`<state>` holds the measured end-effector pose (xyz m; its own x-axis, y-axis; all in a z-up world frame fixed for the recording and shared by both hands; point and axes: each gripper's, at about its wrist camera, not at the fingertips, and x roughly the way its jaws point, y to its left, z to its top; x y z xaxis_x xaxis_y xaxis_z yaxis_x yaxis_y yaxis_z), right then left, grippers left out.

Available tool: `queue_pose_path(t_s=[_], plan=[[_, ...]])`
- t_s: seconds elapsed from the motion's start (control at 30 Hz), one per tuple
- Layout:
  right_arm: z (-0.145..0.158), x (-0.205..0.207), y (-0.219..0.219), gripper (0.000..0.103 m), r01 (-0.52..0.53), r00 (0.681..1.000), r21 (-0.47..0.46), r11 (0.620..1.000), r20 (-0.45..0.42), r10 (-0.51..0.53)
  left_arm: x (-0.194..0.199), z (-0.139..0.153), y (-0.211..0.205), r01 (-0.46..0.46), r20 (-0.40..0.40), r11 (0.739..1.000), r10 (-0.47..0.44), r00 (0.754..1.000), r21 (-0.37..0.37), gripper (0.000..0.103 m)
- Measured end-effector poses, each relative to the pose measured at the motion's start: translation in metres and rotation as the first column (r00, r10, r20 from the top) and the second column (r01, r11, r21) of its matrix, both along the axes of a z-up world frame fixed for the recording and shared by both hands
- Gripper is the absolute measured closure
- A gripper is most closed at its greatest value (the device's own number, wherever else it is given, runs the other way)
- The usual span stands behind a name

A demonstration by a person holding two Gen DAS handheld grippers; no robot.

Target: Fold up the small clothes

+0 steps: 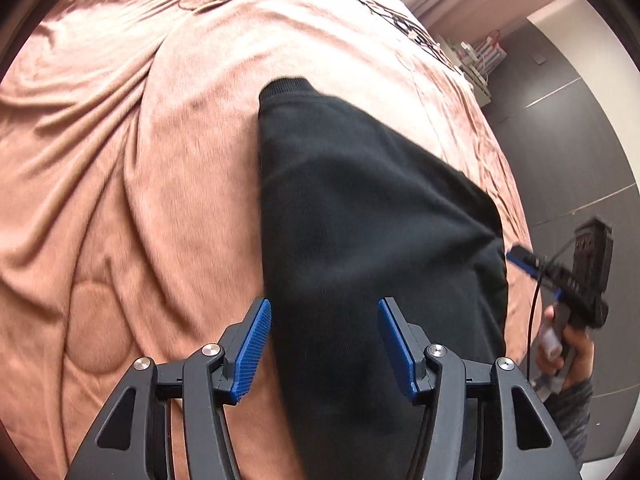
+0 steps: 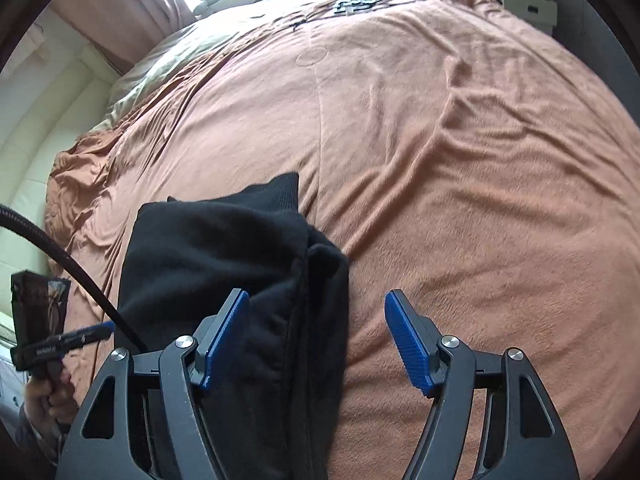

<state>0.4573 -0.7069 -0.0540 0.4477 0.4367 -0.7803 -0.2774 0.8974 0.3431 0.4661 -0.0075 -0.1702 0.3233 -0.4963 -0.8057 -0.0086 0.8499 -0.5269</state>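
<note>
A: Where is the folded black knit garment (image 1: 372, 216)?
B: On the wrinkled salmon-pink bedspread (image 1: 140, 184), stretching ahead between the left gripper (image 1: 325, 344)'s jaws.
A: Gripped?
B: No. Those jaws stand apart, holding nothing. The right gripper (image 2: 317, 340)'s jaws gape too, empty, the garment's edge beneath its left finger.

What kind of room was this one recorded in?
Most likely a bedroom: a black garment lies on a bed under a rumpled pink-brown blanket, with curtains at a bright window behind.
</note>
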Motion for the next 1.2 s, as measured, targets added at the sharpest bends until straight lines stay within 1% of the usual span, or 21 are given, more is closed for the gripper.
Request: queue_pose_path(t_s=[0.23,0.4,0.47,0.5,0.53,0.57,0.6,0.63,0.73,0.83,0.9,0.93,0.97,1.0,1.03,1.1,1.2], plan=[[-0.032,0.017,-0.004,0.034,-0.033,0.993,0.110,0.993,-0.111,0.046,0.031,-0.011,0.007,-0.023,-0.018,1.000,0.023,1.000,-0.018,0.045],[-0.042,0.033,-0.006,0.034,-0.040,0.991,0.185,0.982,-0.121,0.063,0.053,-0.023,0.012,-0.050,-0.024,0.999,0.050,0.998,-0.012,0.048],[-0.045,0.040,-0.007,0.035,-0.044,0.990,0.219,0.975,-0.118,0.071,0.062,-0.027,0.013,-0.051,-0.014,0.999,0.050,0.999,-0.021,0.052],[-0.046,0.043,-0.007,0.042,-0.048,0.990,0.229,0.972,-0.116,0.076,0.066,-0.029,0.013,-0.052,-0.011,0.998,0.051,0.999,-0.022,0.053],[-0.047,0.046,-0.007,0.046,-0.053,0.990,0.230,0.972,-0.115,0.081,0.070,-0.029,0.013,-0.054,-0.006,0.998,0.054,0.999,-0.023,0.056],[-0.051,0.048,-0.007,0.054,-0.055,0.990,0.232,0.971,-0.114,0.083,0.075,-0.031,0.014,-0.058,0.001,0.998,0.058,0.998,-0.028,0.059],[-0.053,0.050,-0.007,0.063,-0.060,0.989,0.246,0.967,-0.117,0.091,0.079,-0.032,0.014,-0.062,0.003,0.998,0.062,0.998,-0.031,0.060],[-0.056,0.052,-0.007,0.065,-0.065,0.987,0.263,0.963,-0.125,0.101,0.083,-0.033,0.014,-0.066,0.003,0.997,0.066,0.998,-0.035,0.060],[-0.063,0.056,-0.004,0.065,-0.072,0.986,0.276,0.958,-0.124,0.110,0.091,-0.037,0.016,-0.087,0.011,0.994,0.088,0.996,-0.068,0.060],[-0.068,0.060,-0.004,0.065,-0.075,0.985,0.297,0.952,-0.127,0.117,0.098,-0.043,0.024,-0.117,-0.013,0.984,0.117,0.993,-0.131,0.060],[-0.071,0.064,-0.002,0.065,-0.070,0.985,0.307,0.949,-0.129,0.114,0.101,-0.041,0.024,-0.121,-0.016,0.984,0.119,0.993,-0.134,0.062],[-0.071,0.065,-0.001,0.065,-0.065,0.985,0.310,0.949,-0.130,0.110,0.101,-0.040,0.023,-0.119,-0.014,0.986,0.118,0.993,-0.120,0.067],[-0.071,0.064,-0.001,0.069,-0.060,0.986,0.307,0.950,-0.129,0.104,0.101,-0.037,0.022,-0.116,-0.011,0.988,0.116,0.993,-0.105,0.073],[-0.070,0.063,0.002,0.077,-0.059,0.987,0.294,0.954,-0.125,0.100,0.101,-0.035,0.020,-0.118,-0.010,0.988,0.117,0.993,-0.101,0.077],[-0.067,0.061,0.004,0.078,-0.063,0.988,0.283,0.957,-0.121,0.101,0.100,-0.031,0.019,-0.122,-0.009,0.987,0.122,0.992,-0.104,0.082],[-0.057,0.053,0.009,0.083,-0.066,0.992,0.247,0.967,-0.092,0.091,0.095,-0.021,0.019,-0.129,0.004,0.986,0.130,0.991,-0.104,0.083],[-0.037,0.037,0.011,0.084,-0.073,0.995,0.231,0.970,-0.052,0.088,0.085,0.000,0.020,-0.118,0.043,0.987,0.123,0.991,-0.113,0.084]])
